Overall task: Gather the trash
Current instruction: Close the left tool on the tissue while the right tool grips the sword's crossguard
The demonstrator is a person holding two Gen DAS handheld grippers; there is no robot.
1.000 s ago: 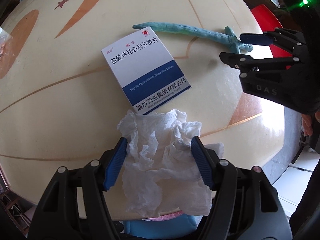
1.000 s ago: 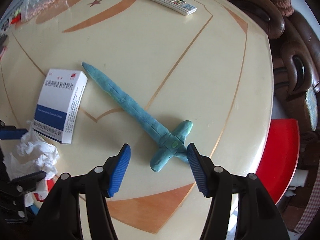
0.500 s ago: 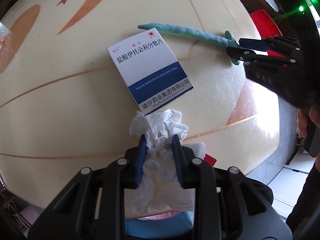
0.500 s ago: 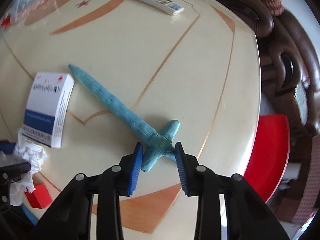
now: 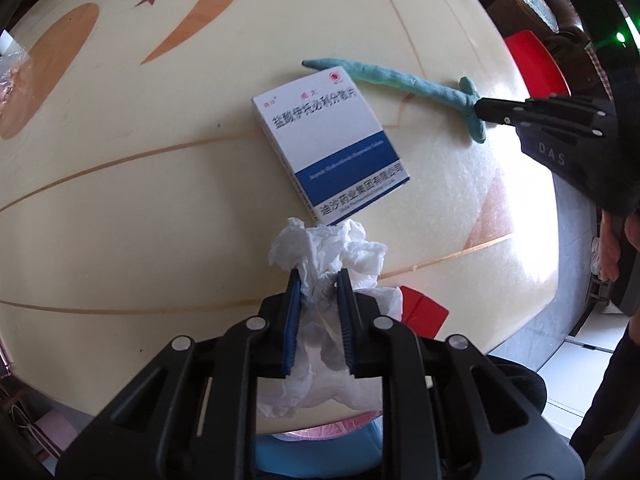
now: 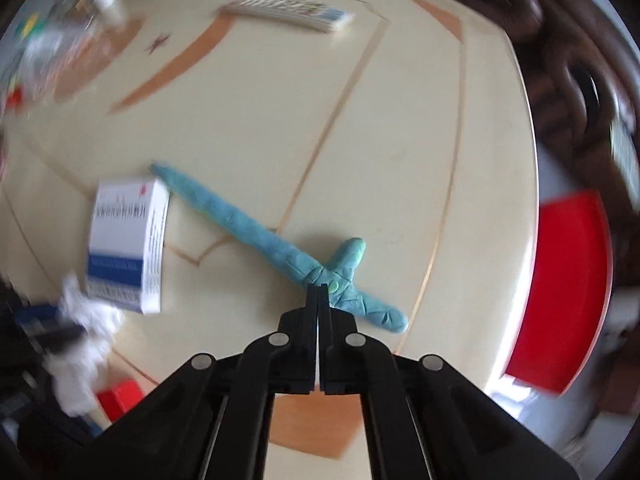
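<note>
Broadly, the cream worktop (image 5: 120, 208) carries a medicine box (image 5: 328, 144) at centre. Left gripper (image 5: 318, 276) jaws pinch the crumpled tissue (image 5: 328, 248) at six o'clock for disposal; right gripper (image 6: 318, 296) jaws are pressed together beside the teal clay sword (image 6: 280, 248), seemingly empty.

A home living room: cream inlaid table (image 6: 400, 120), TV remote (image 6: 286, 14), brown leather sofa (image 6: 568, 92)
</note>
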